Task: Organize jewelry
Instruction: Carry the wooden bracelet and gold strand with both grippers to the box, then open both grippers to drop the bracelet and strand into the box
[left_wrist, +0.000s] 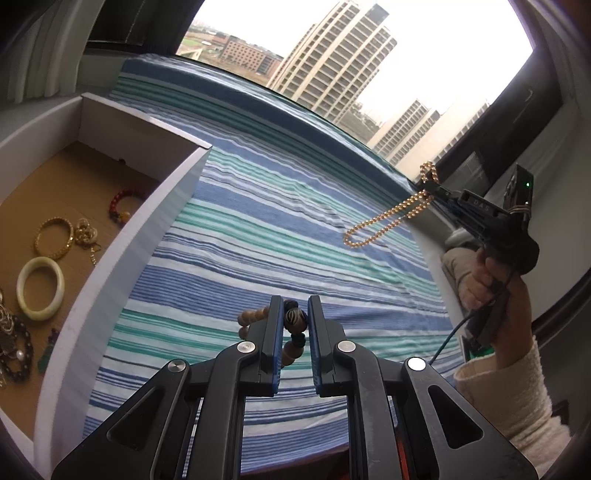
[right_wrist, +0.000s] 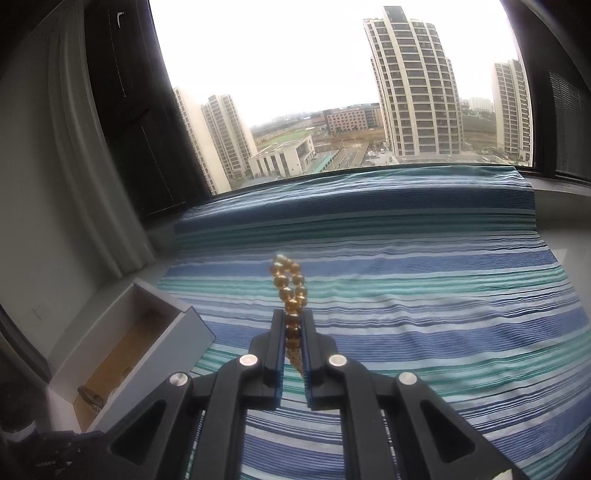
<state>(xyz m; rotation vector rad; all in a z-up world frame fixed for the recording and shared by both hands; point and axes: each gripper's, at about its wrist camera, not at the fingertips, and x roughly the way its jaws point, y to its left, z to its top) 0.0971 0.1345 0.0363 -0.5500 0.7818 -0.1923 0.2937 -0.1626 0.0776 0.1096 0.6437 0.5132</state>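
Note:
My left gripper (left_wrist: 295, 317) is shut on a wooden bead bracelet (left_wrist: 293, 325) with a striped dark bead, held above the striped cloth (left_wrist: 258, 229). My right gripper (right_wrist: 293, 325) is shut on a gold bead necklace (right_wrist: 290, 284); in the left wrist view that gripper (left_wrist: 434, 190) holds the necklace (left_wrist: 384, 219) hanging over the cloth at the right. A white box (left_wrist: 147, 229) with a brown floor stands at the left and holds a gold bangle (left_wrist: 53, 238), a white bangle (left_wrist: 40, 288), a red bead bracelet (left_wrist: 122, 203) and several chains. The box (right_wrist: 140, 354) also shows in the right wrist view.
The cloth (right_wrist: 406, 295) covers a window ledge. A large window (right_wrist: 332, 92) with dark frames lies behind it. A curtain (right_wrist: 85, 166) hangs at the left. The person's hand and white sleeve (left_wrist: 509, 387) are at the right.

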